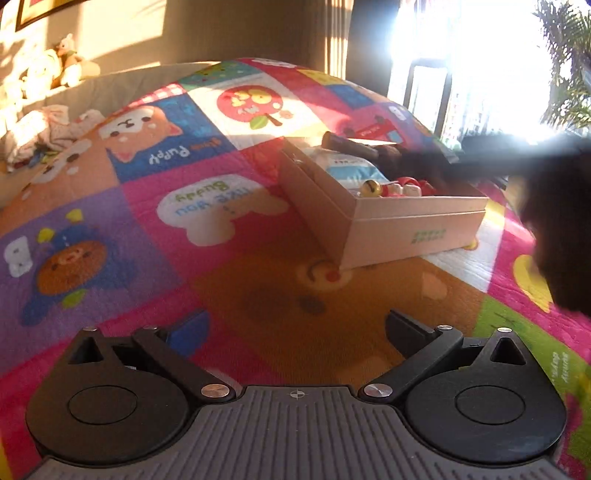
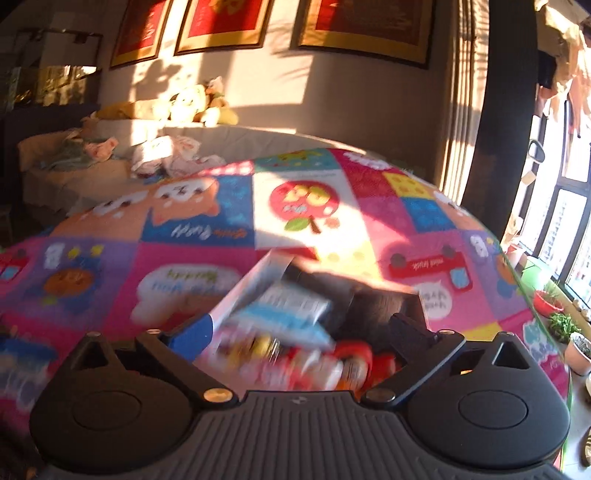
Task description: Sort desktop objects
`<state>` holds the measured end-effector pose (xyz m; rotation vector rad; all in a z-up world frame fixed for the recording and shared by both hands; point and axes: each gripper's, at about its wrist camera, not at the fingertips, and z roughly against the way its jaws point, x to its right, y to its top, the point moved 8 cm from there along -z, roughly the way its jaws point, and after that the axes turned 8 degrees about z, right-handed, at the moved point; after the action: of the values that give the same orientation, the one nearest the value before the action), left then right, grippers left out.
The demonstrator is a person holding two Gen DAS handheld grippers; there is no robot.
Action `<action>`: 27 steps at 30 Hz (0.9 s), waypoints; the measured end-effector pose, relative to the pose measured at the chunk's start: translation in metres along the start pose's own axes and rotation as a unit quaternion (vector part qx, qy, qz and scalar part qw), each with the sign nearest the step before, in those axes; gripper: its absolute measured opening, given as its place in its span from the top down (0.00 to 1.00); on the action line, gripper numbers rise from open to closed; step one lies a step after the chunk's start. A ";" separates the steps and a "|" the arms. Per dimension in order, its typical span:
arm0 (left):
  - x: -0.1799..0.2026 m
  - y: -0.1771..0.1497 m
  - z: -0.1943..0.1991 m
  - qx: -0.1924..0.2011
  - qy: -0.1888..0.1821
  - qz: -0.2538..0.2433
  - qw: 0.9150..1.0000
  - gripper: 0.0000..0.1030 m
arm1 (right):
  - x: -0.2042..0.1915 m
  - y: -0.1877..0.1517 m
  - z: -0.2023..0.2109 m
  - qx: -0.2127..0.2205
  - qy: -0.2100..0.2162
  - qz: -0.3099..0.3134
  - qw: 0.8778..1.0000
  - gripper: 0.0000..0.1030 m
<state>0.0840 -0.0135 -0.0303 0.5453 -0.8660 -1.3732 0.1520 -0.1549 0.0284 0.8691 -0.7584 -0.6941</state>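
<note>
A pale cardboard box [image 1: 413, 225] stands on the colourful cartoon tablecloth [image 1: 147, 206], right of centre in the left wrist view. It holds a blue-white packet [image 1: 345, 166], a gold bell [image 1: 370, 188], a red-white toy [image 1: 406, 186] and a dark brown object [image 1: 354, 146]. My left gripper [image 1: 295, 328] is open and empty, low over the cloth in front of the box. My right gripper [image 2: 299, 332] is open and empty, right above the box's blurred contents [image 2: 288, 325]. The right gripper shows as a dark blur [image 1: 554, 206] over the box's right end.
A beige sofa [image 2: 110, 162] with plush toys [image 2: 195, 103] and crumpled clothes [image 1: 44, 133] lies behind the table. A bright window [image 2: 565, 206] and potted plants [image 2: 561, 325] are at the right. Framed red pictures [image 2: 221, 22] hang on the wall.
</note>
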 end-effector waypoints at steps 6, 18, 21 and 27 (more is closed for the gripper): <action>0.008 -0.012 0.000 -0.006 0.008 -0.005 1.000 0.00 | -0.018 -0.059 0.053 -0.037 0.005 -0.041 0.998 0.00; 0.015 -0.023 -0.006 -0.009 0.067 -0.033 0.997 0.00 | -0.011 -0.117 0.043 -0.150 -0.022 -0.160 0.976 0.00; 0.011 -0.019 -0.008 -0.006 0.071 -0.029 0.997 0.00 | -0.014 -0.115 0.037 -0.163 -0.027 -0.147 0.975 0.00; 0.000 -0.014 -0.018 -0.016 0.072 -0.026 0.997 0.00 | -0.025 -0.106 0.023 -0.171 -0.033 -0.139 0.975 0.00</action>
<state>0.0898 -0.0186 -0.0513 0.6378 -0.7170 -1.3737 0.0965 -0.1948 -0.0599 0.6439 -0.5568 -1.0715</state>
